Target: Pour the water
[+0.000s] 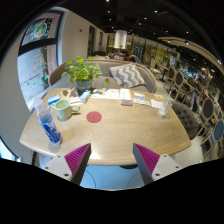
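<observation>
Fingers (112, 160): spread wide, holding nothing, magenta pads (76, 158) facing each other, hovering above the near edge of the tabletop.
Tabletop (115, 130): light wood, rounded, stretching away beyond the fingers.
Water bottle (47, 125): clear with a blue label, upright near the left edge of the tabletop, just beyond the left finger, well apart from both.
Red coaster (94, 117): flat, round, near the middle of the tabletop, ahead of the fingers.
Mug (62, 109): pale green, left of the red coaster, farther than the water bottle.
Cup (158, 104): white, toward the right side of the tabletop, well apart from the water bottle.
Potted plant (84, 72): leafy green, at the far left of the tabletop.
Papers (122, 97): scattered along the far side, details too small to tell.
Sofa (128, 74): patterned, beyond the far edge of the tabletop.
</observation>
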